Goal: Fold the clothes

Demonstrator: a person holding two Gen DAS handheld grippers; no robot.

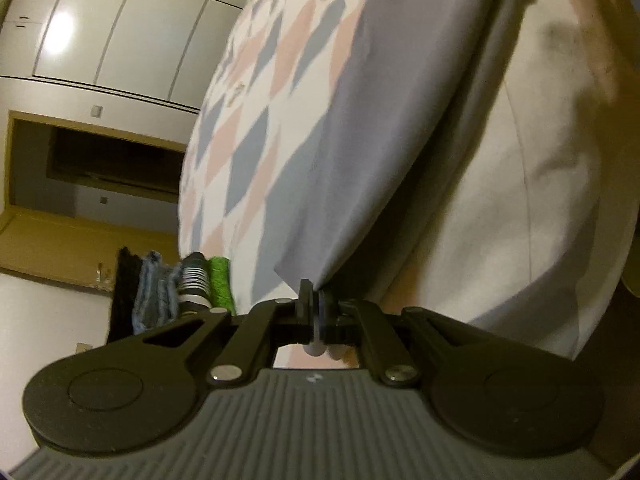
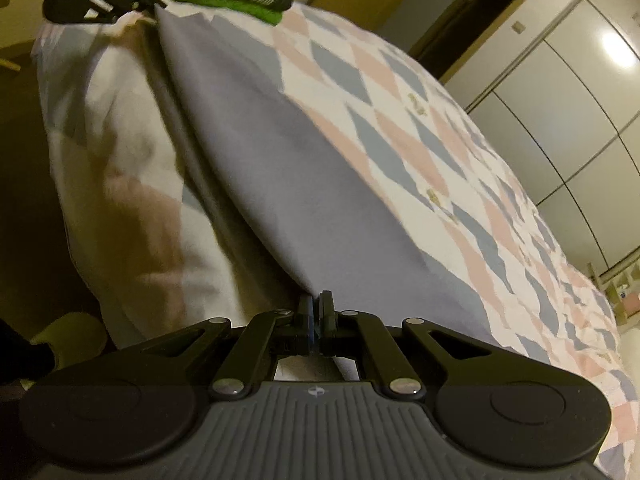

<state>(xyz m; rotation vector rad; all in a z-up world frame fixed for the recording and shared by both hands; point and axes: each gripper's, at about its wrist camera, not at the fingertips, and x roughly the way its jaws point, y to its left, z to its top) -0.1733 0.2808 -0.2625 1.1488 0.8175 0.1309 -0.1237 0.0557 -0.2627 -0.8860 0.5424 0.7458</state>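
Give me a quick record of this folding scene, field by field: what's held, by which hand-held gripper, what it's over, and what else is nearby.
garment: plain lavender cloth, stretched between both grippers
left hand-held gripper: shut on one cloth corner
right hand-held gripper: shut on another cloth corner
surface: bed with diamond-patterned cover in pink, blue and white
nearby: stack of folded clothes on the bed, with green, striped, blue and black items
background: white wardrobe doors
fold state: cannot tell
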